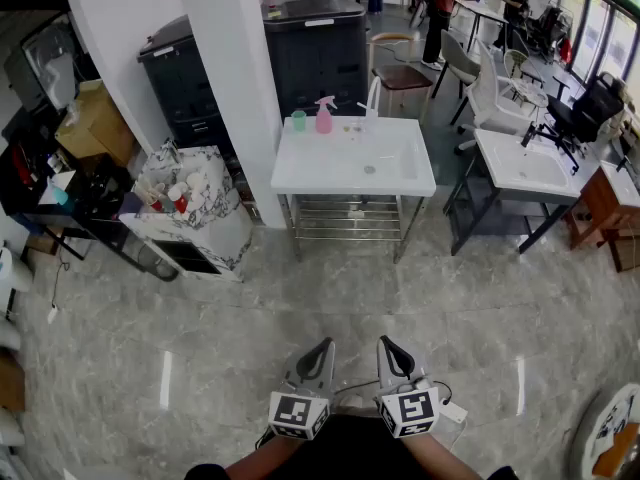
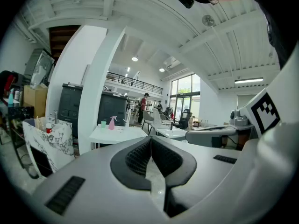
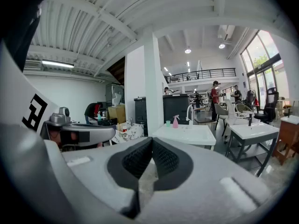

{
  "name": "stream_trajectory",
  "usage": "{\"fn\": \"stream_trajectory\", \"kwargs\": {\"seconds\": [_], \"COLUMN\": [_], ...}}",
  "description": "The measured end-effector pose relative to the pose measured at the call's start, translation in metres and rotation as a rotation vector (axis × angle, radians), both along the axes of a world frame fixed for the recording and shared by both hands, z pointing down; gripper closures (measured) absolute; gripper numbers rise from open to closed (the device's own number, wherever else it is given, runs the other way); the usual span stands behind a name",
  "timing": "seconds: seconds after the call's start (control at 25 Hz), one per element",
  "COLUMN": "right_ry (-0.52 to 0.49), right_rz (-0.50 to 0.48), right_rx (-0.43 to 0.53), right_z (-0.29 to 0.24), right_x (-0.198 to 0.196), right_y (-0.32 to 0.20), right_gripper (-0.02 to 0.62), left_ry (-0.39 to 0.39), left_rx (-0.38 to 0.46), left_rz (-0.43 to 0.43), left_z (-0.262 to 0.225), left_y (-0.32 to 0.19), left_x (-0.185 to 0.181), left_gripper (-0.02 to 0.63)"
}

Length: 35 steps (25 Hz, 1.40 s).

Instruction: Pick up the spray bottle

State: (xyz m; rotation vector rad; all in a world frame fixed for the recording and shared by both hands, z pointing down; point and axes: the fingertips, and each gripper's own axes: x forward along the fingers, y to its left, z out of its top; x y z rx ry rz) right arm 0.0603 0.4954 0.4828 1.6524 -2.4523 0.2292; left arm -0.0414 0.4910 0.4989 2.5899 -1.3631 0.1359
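A pink spray bottle [image 1: 324, 115] stands upright at the back edge of a white sink table [image 1: 300, 173], far ahead of me. It shows small in the left gripper view as the pink spray bottle [image 2: 112, 122] and in the right gripper view [image 3: 176, 121]. A green cup [image 1: 298, 120] stands just left of it. My left gripper [image 1: 322, 349] and right gripper [image 1: 385, 346] are held side by side low over the floor, well short of the table. Both have their dark pads pressed together with nothing between them.
A white pillar [image 1: 235, 78] rises left of the table, with dark cabinets [image 1: 315, 48] behind. A marbled box of clutter [image 1: 190, 203] sits to the left. A second white sink stand [image 1: 525, 168], chairs [image 1: 470, 78] and people [image 1: 440, 8] are at the right and back.
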Motion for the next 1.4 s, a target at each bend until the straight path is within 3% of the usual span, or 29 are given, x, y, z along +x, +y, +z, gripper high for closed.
{"fn": "stream_trajectory", "kwargs": {"seconds": [0.2,0.68,1.08,1.28,1.4], "right_ry": [-0.07,-0.113,-0.092,-0.07,-0.054], "right_rz": [0.019,0.042,0.044,0.054,0.053], "right_rx": [0.004,-0.041,-0.089,-0.111,-0.118], "right_z": [-0.003,0.019,0.039,0.049,0.049], "right_x": [0.017,0.038,0.036,0.034,0.026], "right_y": [0.015,0.027,-0.019,-0.058,-0.1], "right_gripper": [0.597,0.597,0.597,0.597,0.597], "left_ry": [-0.012,-0.061,-0.029,0.038,0.006], "left_rx": [-0.01,-0.033,-0.048,-0.084,-0.042], "left_rz": [-0.024,-0.046,-0.029,-0.038,-0.013], "left_z": [-0.006,0.01,0.022,0.028,0.02], "left_y": [0.003,-0.001,-0.054,-0.094,-0.131], "left_x": [0.0,0.009,0.009,0.003,0.001], "left_gripper": [0.588,0.589,0.589,0.589,0.589]}}
